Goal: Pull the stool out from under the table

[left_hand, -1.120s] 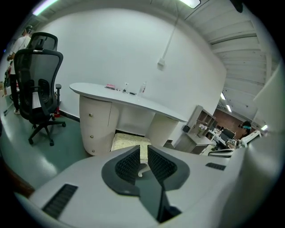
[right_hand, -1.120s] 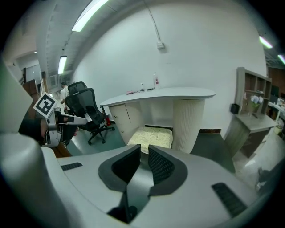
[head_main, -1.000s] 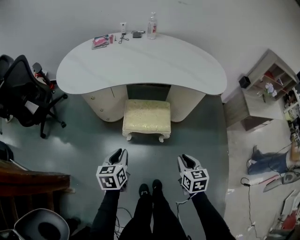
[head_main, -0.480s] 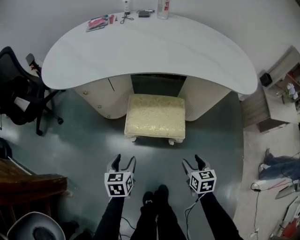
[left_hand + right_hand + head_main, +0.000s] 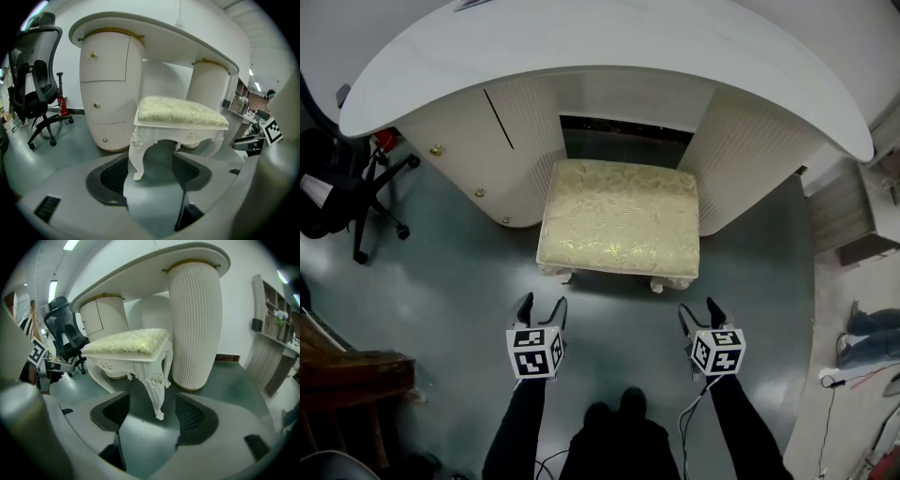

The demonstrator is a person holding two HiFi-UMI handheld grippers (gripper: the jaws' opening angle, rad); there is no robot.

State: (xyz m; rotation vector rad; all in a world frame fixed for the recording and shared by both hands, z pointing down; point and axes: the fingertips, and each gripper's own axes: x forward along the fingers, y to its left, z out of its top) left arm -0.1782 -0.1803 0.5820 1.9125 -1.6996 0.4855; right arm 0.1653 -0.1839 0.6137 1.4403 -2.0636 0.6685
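1. Grey-green floor (image 5: 459, 281) lies under a curved white table (image 5: 609, 37). A black office chair (image 5: 337, 187) stands well to the left of the stool (image 5: 619, 220).
2. The cream-cushioned stool sits between the table's two pedestals, with its front jutting out.
3. The left gripper (image 5: 543, 303) hovers just short of the stool's front left leg. Its jaws have just been opening and stand wide apart with nothing between them.
4. The right gripper (image 5: 698, 309) faces the stool's front right leg. Its jaws have also just been opening, and they too are wide and empty.

One table (image 5: 609, 37) rests on two pedestals, a left pedestal (image 5: 502, 141) and a right pedestal (image 5: 745, 155). The left one has three knobs (image 5: 93, 55). There is one stool (image 5: 619, 217) and one chair (image 5: 35, 101). Two grippers show: the left gripper (image 5: 543, 302) and the right gripper (image 5: 698, 307).
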